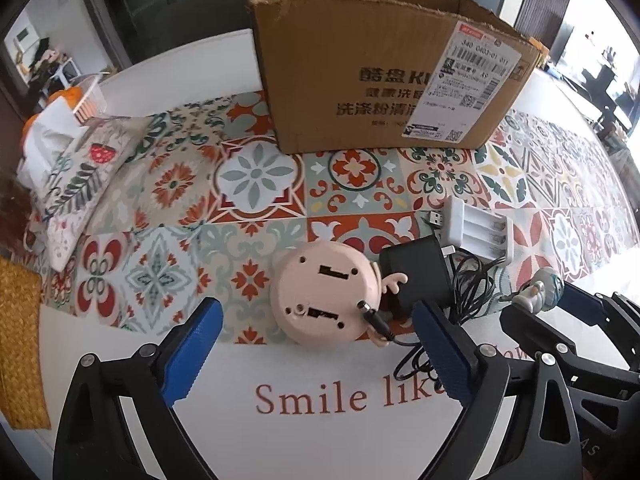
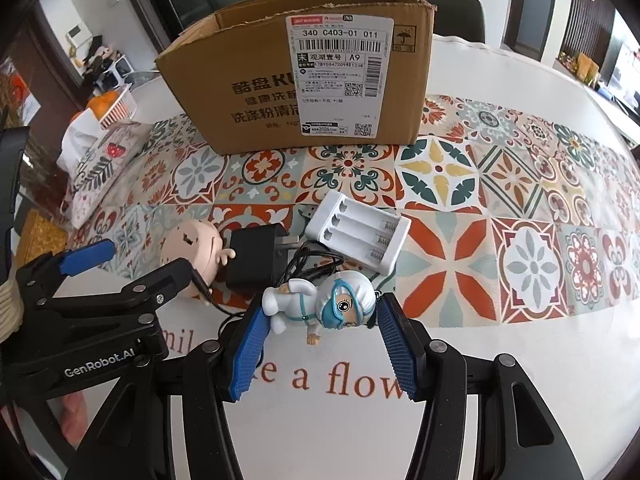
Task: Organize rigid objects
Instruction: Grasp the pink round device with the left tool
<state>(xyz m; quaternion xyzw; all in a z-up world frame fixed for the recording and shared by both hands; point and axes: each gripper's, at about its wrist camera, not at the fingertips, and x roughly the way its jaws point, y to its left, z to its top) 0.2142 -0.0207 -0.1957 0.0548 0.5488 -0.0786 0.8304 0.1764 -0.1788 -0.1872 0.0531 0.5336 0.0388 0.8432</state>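
A pink round toy [image 1: 324, 294] lies base-up on the patterned cloth, just ahead of my open left gripper [image 1: 320, 332]; it also shows in the right wrist view [image 2: 196, 250]. Beside it lie a black power adapter [image 1: 416, 272] with a tangled cable [image 1: 468, 280] and a white battery charger [image 1: 478, 230]. A small white-suited figurine [image 2: 324, 304] lies on its side between the fingers of my right gripper [image 2: 320, 322], which stand apart around it. An open cardboard box [image 2: 304, 76] stands behind.
A patterned pouch [image 1: 86, 184] and a tissue pack [image 1: 44, 136] lie at the left, with a striped basket of oranges [image 1: 82, 100] behind. A woven yellow mat [image 1: 18, 344] sits at the left edge. The table edge curves at the right.
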